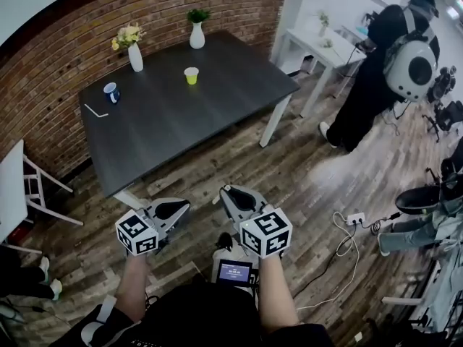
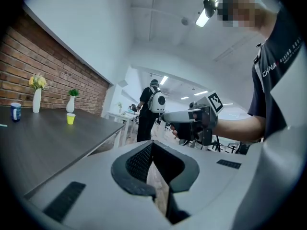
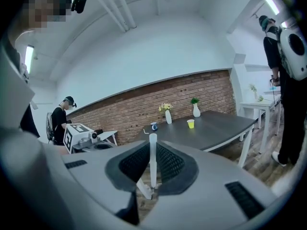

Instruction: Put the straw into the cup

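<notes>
The yellow cup [image 1: 191, 75] stands on the dark table [image 1: 181, 129], far from both grippers; it also shows small in the right gripper view [image 3: 191, 123]. A bent white straw [image 1: 95, 111] lies near the table's left edge. My right gripper [image 1: 226, 191] is shut on another thin white straw [image 3: 152, 162], which runs along the jaws and pokes out past their tips. My left gripper [image 1: 181, 204] is shut with nothing in it [image 2: 152, 147]. Both are held at waist height, short of the table's near edge.
A blue mug [image 1: 111, 92] and two white vases [image 1: 135, 56] with plants stand on the table. A person with a backpack [image 1: 376, 71] stands at the right beside a white table [image 1: 325, 45]. Cables [image 1: 347, 237] lie on the wooden floor. A white chair [image 1: 32, 183] stands at the left.
</notes>
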Action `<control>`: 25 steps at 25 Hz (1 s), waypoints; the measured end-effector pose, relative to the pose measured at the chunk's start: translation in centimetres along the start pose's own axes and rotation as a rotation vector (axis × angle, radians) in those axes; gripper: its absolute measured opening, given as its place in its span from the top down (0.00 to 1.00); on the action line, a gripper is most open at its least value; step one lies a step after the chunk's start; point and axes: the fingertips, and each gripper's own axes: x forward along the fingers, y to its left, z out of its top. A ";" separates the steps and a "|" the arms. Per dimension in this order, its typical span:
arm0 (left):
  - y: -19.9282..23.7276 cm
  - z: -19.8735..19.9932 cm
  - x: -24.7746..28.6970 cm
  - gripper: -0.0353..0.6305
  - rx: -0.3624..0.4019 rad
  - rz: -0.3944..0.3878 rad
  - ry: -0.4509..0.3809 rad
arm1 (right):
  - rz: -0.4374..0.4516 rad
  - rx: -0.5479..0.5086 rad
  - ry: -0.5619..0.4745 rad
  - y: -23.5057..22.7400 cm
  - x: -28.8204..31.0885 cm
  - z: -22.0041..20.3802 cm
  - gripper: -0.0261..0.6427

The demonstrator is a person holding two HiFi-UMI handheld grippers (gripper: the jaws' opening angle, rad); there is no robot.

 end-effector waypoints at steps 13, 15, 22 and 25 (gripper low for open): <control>12.2 6.9 10.9 0.94 0.007 0.122 -0.002 | 0.124 -0.004 0.008 -13.9 9.4 6.5 0.89; 13.2 7.0 11.8 0.94 -0.002 0.138 -0.005 | 0.134 -0.019 0.018 -15.6 10.6 7.1 0.89; 19.1 6.9 13.1 0.94 -0.042 0.190 -0.010 | 0.163 -0.037 0.042 -18.8 15.5 8.5 0.89; 22.2 7.7 14.2 0.94 -0.039 0.179 -0.015 | 0.165 -0.042 0.049 -20.1 18.2 9.2 0.89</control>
